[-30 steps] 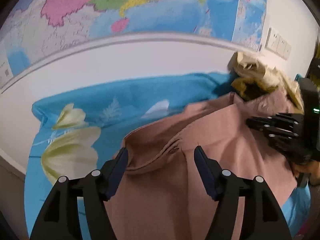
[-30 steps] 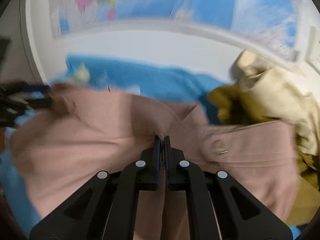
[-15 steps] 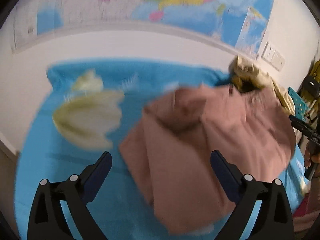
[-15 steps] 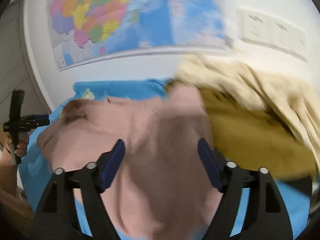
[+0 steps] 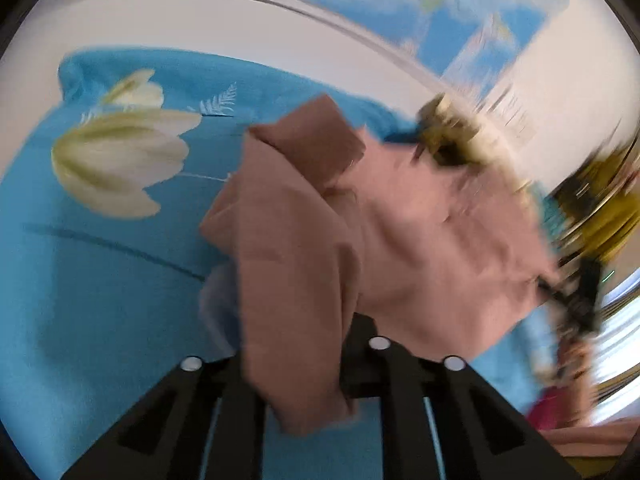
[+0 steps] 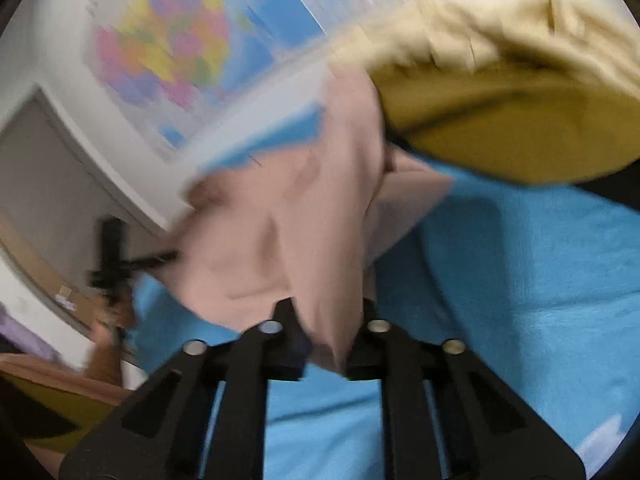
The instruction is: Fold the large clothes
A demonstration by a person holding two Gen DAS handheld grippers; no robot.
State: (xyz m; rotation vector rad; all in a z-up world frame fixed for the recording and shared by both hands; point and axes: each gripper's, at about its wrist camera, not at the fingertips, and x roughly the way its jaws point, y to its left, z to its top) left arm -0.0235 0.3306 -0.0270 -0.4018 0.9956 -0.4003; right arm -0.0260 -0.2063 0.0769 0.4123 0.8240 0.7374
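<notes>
Gripping the pink garment (image 5: 420,240) at two places, you are lifting it off the blue floral sheet (image 5: 100,280). Left gripper (image 5: 296,364): jaws are pinching a hanging fold of pink cloth, which is draping down over the fingers and hiding the tips. Right gripper (image 6: 328,344): jaws are likewise closing on a bunched pink edge, cloth running up and away from the pinch.

Judgement on the step: you are opening the garment out for the first fold, and both pinches are holding gathered cloth, not a clean single edge. Keep the two grips level and draw them apart until the cloth between them is going taut, then lay it down flat; otherwise the bunching is likely carrying into the fold. Both views are blurring heavily, so slower travel would help.

Moving outward: the garment's far part is resting on the sheet, with a darker pink flap (image 5: 312,144) lying on top at the far side. To the left of it the sheet is showing open cloth, tulip print (image 5: 120,164) included — good room for spreading. To the right, a heap of cream and mustard clothes (image 6: 500,92) is sitting just beside the pink garment, possibly touching; cannot tell. Avoid dragging that way. At the far edge the sheet is meeting the white wall (image 5: 200,20) under a map (image 6: 172,48).
</notes>
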